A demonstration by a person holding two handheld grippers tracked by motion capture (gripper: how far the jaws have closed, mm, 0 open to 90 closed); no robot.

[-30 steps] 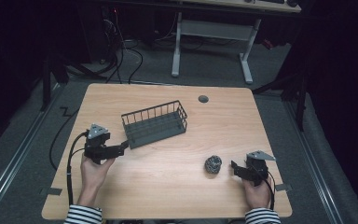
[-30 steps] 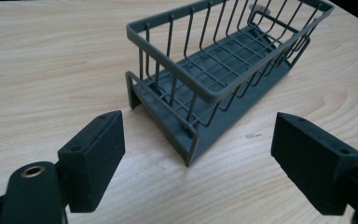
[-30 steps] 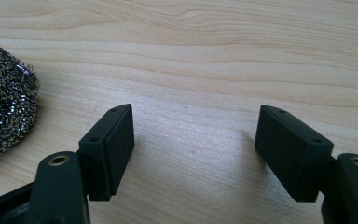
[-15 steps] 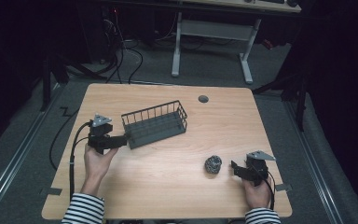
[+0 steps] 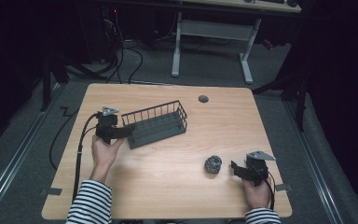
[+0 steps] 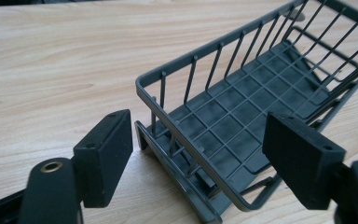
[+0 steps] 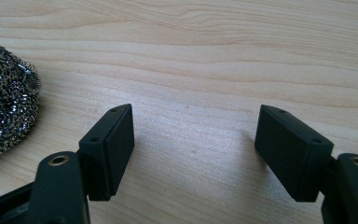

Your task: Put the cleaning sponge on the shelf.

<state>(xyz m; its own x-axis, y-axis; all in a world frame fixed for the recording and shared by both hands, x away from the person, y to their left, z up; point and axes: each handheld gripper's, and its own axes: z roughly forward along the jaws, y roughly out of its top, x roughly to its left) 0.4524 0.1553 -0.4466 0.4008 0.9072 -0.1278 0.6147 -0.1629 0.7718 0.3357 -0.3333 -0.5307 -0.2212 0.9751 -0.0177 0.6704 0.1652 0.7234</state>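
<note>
We are bringing the left gripper (image 5: 123, 132) up to the near end wall of the wire basket (image 5: 156, 124), which is sitting toward the desk's (image 5: 168, 196) far left, and its jaws have just been closing around that wall without pinching it yet. The right gripper (image 5: 235, 168) is resting released near the near right corner beside the steel scourer (image 5: 213, 164), half cut off in its own view, and we cannot tell what the basket's base is hiding.

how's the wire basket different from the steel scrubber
The wire basket is a long grey open rack with straight bars; the steel scrubber is a small rounded tangle of shiny wire. The basket's end lies between the left gripper jaws; the scrubber sits beside the right gripper, outside its jaws. Both rest on the table.
</note>
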